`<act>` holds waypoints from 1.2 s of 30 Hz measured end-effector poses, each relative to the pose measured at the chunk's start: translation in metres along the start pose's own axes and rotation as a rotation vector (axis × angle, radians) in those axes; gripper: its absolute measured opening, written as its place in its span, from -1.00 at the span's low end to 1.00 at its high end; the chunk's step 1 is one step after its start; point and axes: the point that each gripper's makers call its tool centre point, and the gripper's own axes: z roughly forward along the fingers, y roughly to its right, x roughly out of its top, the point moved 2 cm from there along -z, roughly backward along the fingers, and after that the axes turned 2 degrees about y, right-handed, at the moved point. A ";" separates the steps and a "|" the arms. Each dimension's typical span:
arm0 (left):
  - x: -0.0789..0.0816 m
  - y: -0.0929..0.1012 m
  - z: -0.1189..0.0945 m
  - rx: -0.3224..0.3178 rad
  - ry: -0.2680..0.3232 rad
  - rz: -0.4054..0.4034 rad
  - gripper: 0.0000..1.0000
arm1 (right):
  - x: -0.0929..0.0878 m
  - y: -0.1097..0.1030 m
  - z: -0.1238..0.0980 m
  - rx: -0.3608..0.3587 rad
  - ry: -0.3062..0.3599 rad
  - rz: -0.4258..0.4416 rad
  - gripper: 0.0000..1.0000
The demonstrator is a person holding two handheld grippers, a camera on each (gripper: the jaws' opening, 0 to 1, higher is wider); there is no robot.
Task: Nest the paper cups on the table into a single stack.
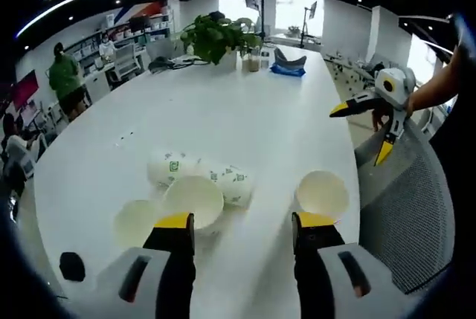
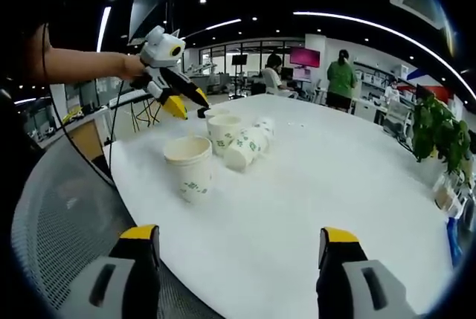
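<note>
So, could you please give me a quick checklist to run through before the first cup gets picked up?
1. Left gripper open: ok, jaws wide apart, nothing between them.
2. Right gripper open: ok, empty, held back over the table edge.
3. Lone cup upright, free on all sides: ok.
4. Lying cup reachable: not ok, on its side against another cup.
5. Number of cups in the cluster: cannot tell, they overlap.
6. Table around the cups free of clutter: ok.
</note>
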 end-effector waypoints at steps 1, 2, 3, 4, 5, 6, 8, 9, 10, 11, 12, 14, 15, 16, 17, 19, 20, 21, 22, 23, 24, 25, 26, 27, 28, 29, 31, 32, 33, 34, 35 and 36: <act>0.001 0.001 0.002 0.000 0.000 0.000 0.02 | 0.000 0.000 0.000 -0.001 -0.001 0.000 0.77; 0.001 0.003 0.005 0.000 -0.001 -0.001 0.01 | 0.000 0.000 0.000 -0.002 -0.001 0.001 0.77; 0.001 0.002 0.007 -0.003 -0.005 -0.001 0.01 | 0.000 0.001 0.000 -0.004 -0.002 0.001 0.77; 0.000 0.001 0.009 -0.005 -0.009 -0.001 0.00 | 0.000 0.001 0.000 -0.005 -0.003 0.002 0.77; 0.001 0.000 0.010 -0.007 -0.013 0.000 -0.01 | 0.000 0.001 0.000 -0.006 -0.004 0.001 0.77; 0.000 0.000 0.012 -0.008 -0.017 0.002 -0.02 | 0.000 0.001 0.000 -0.006 -0.004 0.002 0.77; -0.002 -0.002 0.018 -0.014 -0.028 0.009 -0.06 | 0.000 0.001 0.000 -0.007 -0.005 0.001 0.76; -0.002 -0.001 0.020 -0.019 -0.037 0.016 -0.07 | -0.001 0.001 0.000 -0.007 -0.007 0.001 0.76; -0.002 0.000 0.022 -0.022 -0.042 0.018 -0.08 | -0.001 0.001 0.000 -0.007 -0.008 0.001 0.76; -0.004 -0.002 0.026 -0.025 -0.046 0.017 -0.10 | -0.001 0.001 0.000 -0.007 -0.008 0.000 0.76; -0.006 -0.002 0.030 -0.032 -0.053 0.012 -0.12 | -0.001 0.001 0.000 -0.008 -0.008 0.000 0.76; -0.006 -0.001 0.033 -0.038 -0.054 0.015 -0.17 | -0.001 0.001 0.000 -0.010 -0.009 0.001 0.75; -0.004 0.002 0.033 -0.041 -0.059 0.018 -0.18 | -0.001 0.001 0.000 -0.010 -0.011 0.001 0.75; -0.004 0.003 0.034 -0.043 -0.064 0.020 -0.21 | 0.000 0.001 0.000 -0.011 -0.012 0.000 0.75; -0.004 0.004 0.036 -0.044 -0.068 0.022 -0.23 | 0.000 0.001 0.000 -0.011 -0.012 0.000 0.74; -0.004 0.003 0.041 -0.047 -0.072 0.022 -0.27 | 0.000 0.000 0.000 -0.010 -0.015 0.000 0.74; -0.004 0.001 0.044 -0.048 -0.076 0.021 -0.29 | 0.000 0.000 0.000 -0.010 -0.015 0.000 0.74; -0.005 0.002 0.044 -0.048 -0.081 0.026 -0.31 | 0.000 0.001 0.000 -0.010 -0.014 0.001 0.73; -0.006 0.001 0.045 -0.048 -0.087 0.034 -0.35 | -0.001 0.001 0.000 -0.009 -0.015 0.001 0.73; -0.009 -0.002 0.047 -0.046 -0.101 0.048 -0.39 | -0.002 0.001 0.000 -0.008 -0.019 0.001 0.72; -0.011 -0.005 0.048 -0.040 -0.114 0.050 -0.42 | -0.003 0.001 0.000 -0.007 -0.022 0.000 0.72; -0.012 -0.005 0.048 -0.039 -0.120 0.053 -0.46 | -0.003 0.001 0.000 -0.007 -0.024 -0.001 0.71; -0.012 -0.005 0.048 -0.040 -0.125 0.059 -0.49 | -0.004 0.002 0.000 -0.007 -0.026 -0.002 0.71; -0.014 -0.007 0.050 -0.038 -0.126 0.059 -0.52 | -0.004 0.002 0.000 -0.008 -0.025 -0.002 0.71; -0.015 -0.007 0.051 -0.037 -0.127 0.059 -0.56 | -0.004 0.002 0.000 -0.009 -0.024 -0.002 0.71; -0.015 -0.007 0.050 -0.034 -0.129 0.057 -0.59 | -0.004 0.003 0.000 -0.011 -0.021 0.002 0.71; -0.015 -0.010 0.051 -0.019 -0.130 0.049 -0.68 | -0.004 0.004 0.000 -0.012 -0.017 0.007 0.71; -0.015 -0.011 0.053 -0.011 -0.130 0.042 -0.72 | -0.005 0.004 0.000 -0.012 -0.016 0.009 0.71; -0.017 -0.013 0.054 -0.008 -0.130 0.039 -0.76 | -0.005 0.004 0.000 -0.012 -0.017 0.009 0.71; -0.018 -0.014 0.055 -0.002 -0.134 0.036 -0.79 | -0.005 0.003 0.000 -0.012 -0.018 0.007 0.71; -0.019 -0.015 0.056 0.000 -0.137 0.037 -0.81 | -0.005 0.003 0.000 -0.013 -0.018 0.006 0.71; -0.020 -0.016 0.056 0.000 -0.140 0.041 -0.83 | -0.004 0.003 0.000 -0.014 -0.017 0.007 0.71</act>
